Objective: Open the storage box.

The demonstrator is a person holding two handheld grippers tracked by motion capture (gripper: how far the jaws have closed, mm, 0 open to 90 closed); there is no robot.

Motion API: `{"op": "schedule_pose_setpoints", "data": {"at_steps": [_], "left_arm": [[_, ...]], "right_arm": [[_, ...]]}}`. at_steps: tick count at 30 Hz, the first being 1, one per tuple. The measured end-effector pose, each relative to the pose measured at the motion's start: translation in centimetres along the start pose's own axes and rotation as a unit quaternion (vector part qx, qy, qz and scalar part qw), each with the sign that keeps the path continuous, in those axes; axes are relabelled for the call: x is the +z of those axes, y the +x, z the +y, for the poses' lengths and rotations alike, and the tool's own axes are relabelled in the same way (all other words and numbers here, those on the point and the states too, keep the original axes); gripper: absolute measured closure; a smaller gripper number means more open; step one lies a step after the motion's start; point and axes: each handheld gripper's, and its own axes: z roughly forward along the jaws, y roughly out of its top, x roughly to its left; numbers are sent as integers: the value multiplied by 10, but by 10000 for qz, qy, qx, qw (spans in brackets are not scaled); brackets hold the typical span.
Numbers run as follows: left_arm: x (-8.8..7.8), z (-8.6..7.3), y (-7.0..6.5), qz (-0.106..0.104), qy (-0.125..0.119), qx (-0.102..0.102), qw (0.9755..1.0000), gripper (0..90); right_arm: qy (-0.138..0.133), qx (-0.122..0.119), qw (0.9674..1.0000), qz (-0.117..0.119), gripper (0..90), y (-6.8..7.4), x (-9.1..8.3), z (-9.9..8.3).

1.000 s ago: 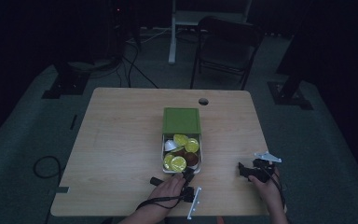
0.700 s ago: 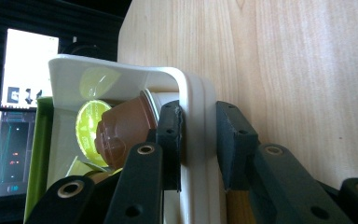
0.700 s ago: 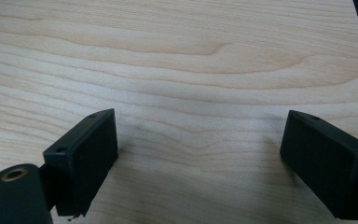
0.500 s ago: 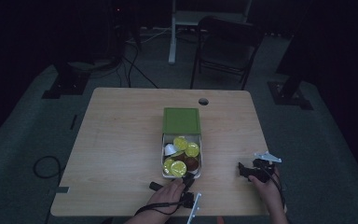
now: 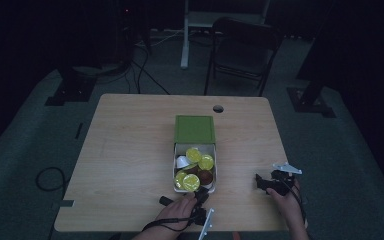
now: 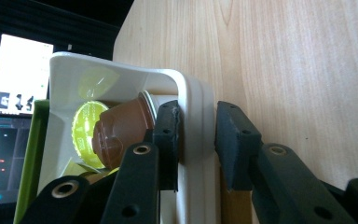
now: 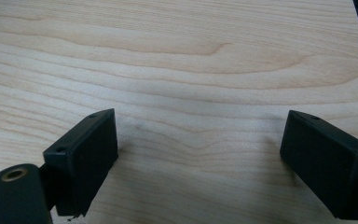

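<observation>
Left claw (image 6: 199,116) clenched on near wall of white plastic tray (image 6: 135,74), one jaw inside, one outside. Brown coffee capsule (image 6: 121,133) lodged against inner jaw. Grip best kept square, tray slid flat, capsules left unjostled. Right claw (image 7: 198,158) released, pale wooden table (image 7: 191,56) beneath.

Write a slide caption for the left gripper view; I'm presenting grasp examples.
Left hand-held gripper straddling the white box's wall, a brown capsule just inside.
</observation>
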Motion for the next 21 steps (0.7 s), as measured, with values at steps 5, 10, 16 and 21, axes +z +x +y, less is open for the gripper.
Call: {"op": "schedule_pose_setpoints", "data": {"at_steps": [5, 10, 16, 21], "left_arm": [[-4, -1, 0, -107, -124, -254, 9995, 649], [-9, -4, 2, -197, -266, -508, 9982, 632], [-14, -5, 4, -281, -414, -765, 9958, 616], [-19, -7, 7, -473, -586, -1204, 9899, 623]], "right_arm": [[-1, 0, 10000, 1, 106, 0, 0, 0], [-1, 0, 10000, 0, 106, 0, 0, 0], [0, 1, 10000, 0, 106, 0, 0, 0], [-1, -3, 10000, 1, 106, 0, 0, 0]]}}
